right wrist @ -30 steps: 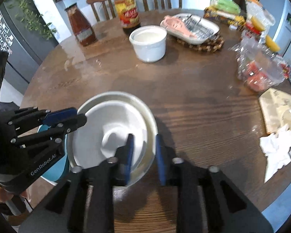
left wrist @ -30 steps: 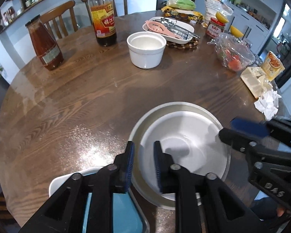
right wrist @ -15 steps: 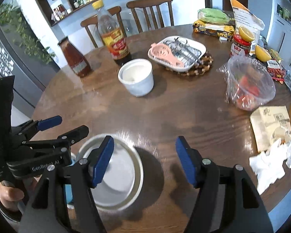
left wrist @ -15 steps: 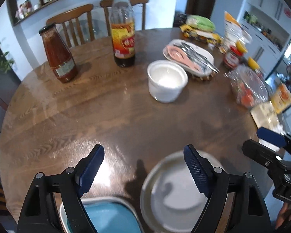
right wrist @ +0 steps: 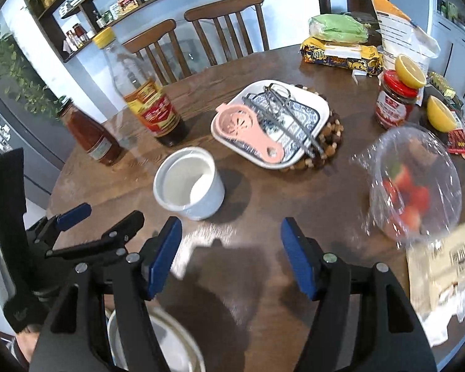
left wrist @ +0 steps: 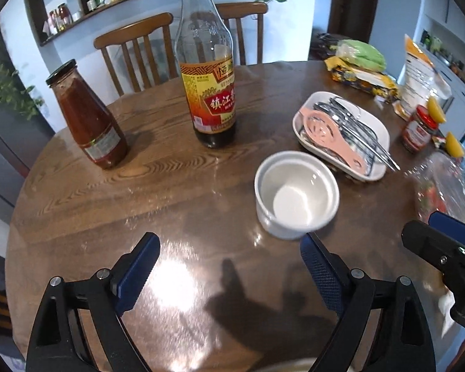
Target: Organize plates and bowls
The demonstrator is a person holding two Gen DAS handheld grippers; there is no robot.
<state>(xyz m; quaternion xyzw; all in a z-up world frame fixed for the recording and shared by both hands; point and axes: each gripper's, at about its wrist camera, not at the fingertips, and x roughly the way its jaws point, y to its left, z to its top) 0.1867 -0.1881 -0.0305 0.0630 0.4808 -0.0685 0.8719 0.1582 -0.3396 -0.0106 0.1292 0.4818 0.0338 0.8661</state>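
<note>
Both grippers hang with jaws spread wide and empty above a round wooden table [left wrist: 77,204], with a white bowl [left wrist: 296,193] ahead as the likely next item to gather. In the left wrist view the bowl stands just beyond and to the right of the left gripper [left wrist: 229,266], almost over its right finger; in the right wrist view it sits just beyond and to the left of the right gripper [right wrist: 231,254], past its left finger. That puts the bowl between the two tools, near to both, and neither is plainly the closer. It is a small, straight-walled ceramic cup of a bowl, upright, empty and glossy, round so with no long axis to line up on. A white plate [right wrist: 176,341] stacked near the table's close edge shows under the right gripper. Farther off, a rectangular dish [right wrist: 272,127] holds a pink tool and metal utensils.
</note>
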